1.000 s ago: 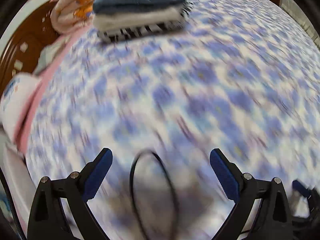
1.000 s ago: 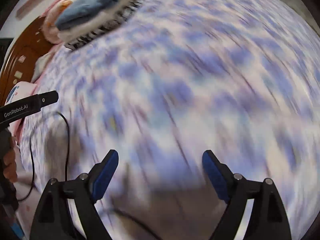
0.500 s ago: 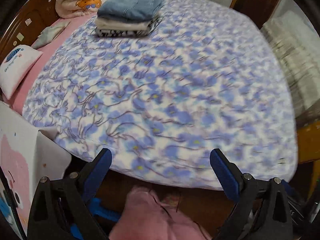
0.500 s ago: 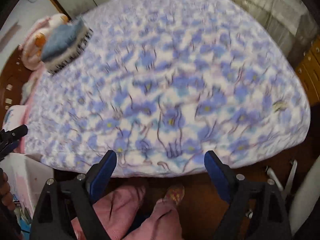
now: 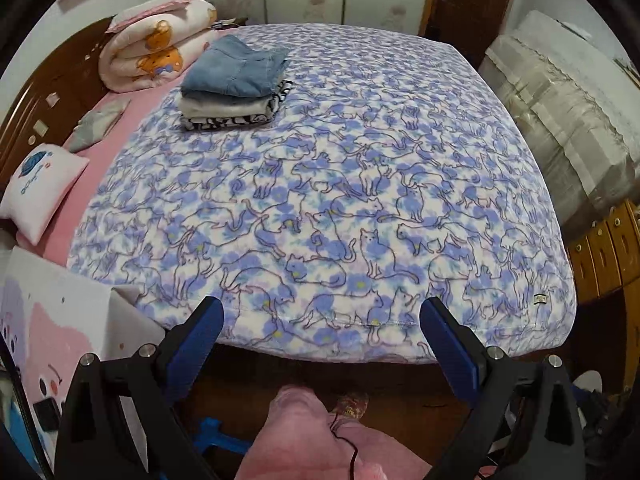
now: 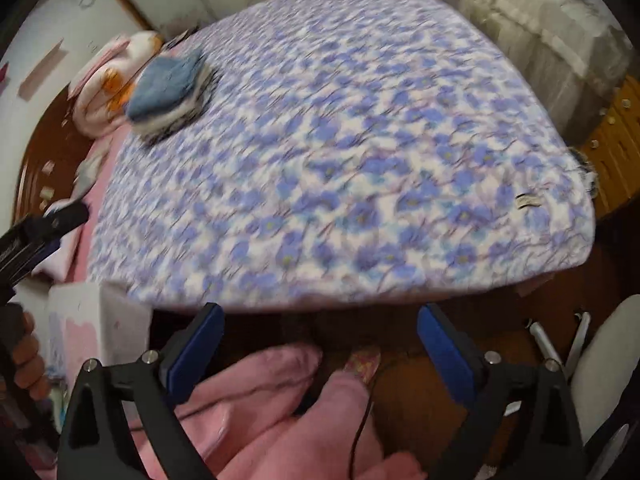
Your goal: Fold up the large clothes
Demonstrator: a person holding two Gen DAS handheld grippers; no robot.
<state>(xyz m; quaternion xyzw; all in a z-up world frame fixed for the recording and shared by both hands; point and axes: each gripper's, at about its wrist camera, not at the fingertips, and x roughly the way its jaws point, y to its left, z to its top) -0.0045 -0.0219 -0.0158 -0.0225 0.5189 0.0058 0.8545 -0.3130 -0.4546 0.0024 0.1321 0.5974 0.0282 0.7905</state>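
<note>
Both sets of jaws stand spread wide and empty: the left gripper hangs over the foot edge of the bed, the right gripper likewise, nothing between the blue pads. A second ago both cameras were skimming low over the cat-print blanket; now they have pulled back and up, and the whole bed is in frame. That reads as a release and retreat: one garment looks finished, and the person seems to be stepping off for the next.

The folded stack, denim on top, pale and striped pieces beneath, sits at eleven o'clock on the blanket, well apart from both grippers. The right view is smeared by motion, so whether any unfolded garment waits nearby cannot be told.

Outward: a rolled bear-print quilt beyond the stack at ten o'clock, a small pillow at nine, a wooden headboard behind, the person's pink-clad legs at six.
</note>
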